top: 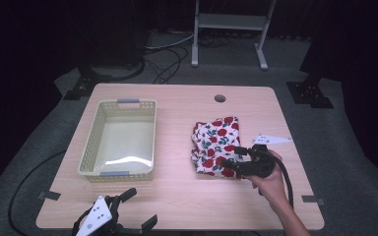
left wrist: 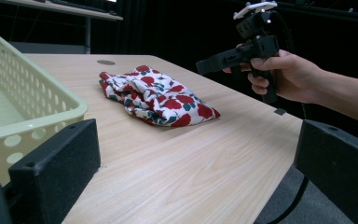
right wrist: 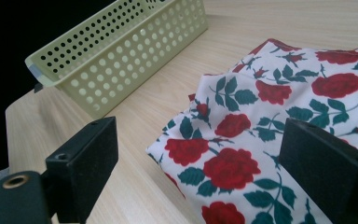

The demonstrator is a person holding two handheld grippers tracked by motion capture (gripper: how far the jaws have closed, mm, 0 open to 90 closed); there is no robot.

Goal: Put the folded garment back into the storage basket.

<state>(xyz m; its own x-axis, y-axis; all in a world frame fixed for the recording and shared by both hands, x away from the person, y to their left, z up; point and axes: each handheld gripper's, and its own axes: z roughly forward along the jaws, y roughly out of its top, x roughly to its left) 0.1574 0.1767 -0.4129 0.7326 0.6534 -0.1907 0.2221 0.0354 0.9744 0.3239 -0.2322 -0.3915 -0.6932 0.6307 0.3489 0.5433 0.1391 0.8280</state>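
Black jaws of my right tool stood wide apart in the right gripper view, released, straddling the near corner of the rose-print cloth without touching it. Approach was low and from the cloth's edge, presumably so one jaw could slide under the folded layers and the other come down on top.

Cloth lay bunched, roughly folded, on the tabletop, right of centre, well apart from the pale yellow basket. Basket sat on the left with nothing in it that I could see; I judged it the likely destination, given its open top.

My left tool rested at the near left edge of the tabletop, jaws open, grasping nothing, just beside the basket's near corner. It was parked there, I think, to stay out of the right hand's path while remaining handy to steady the basket.
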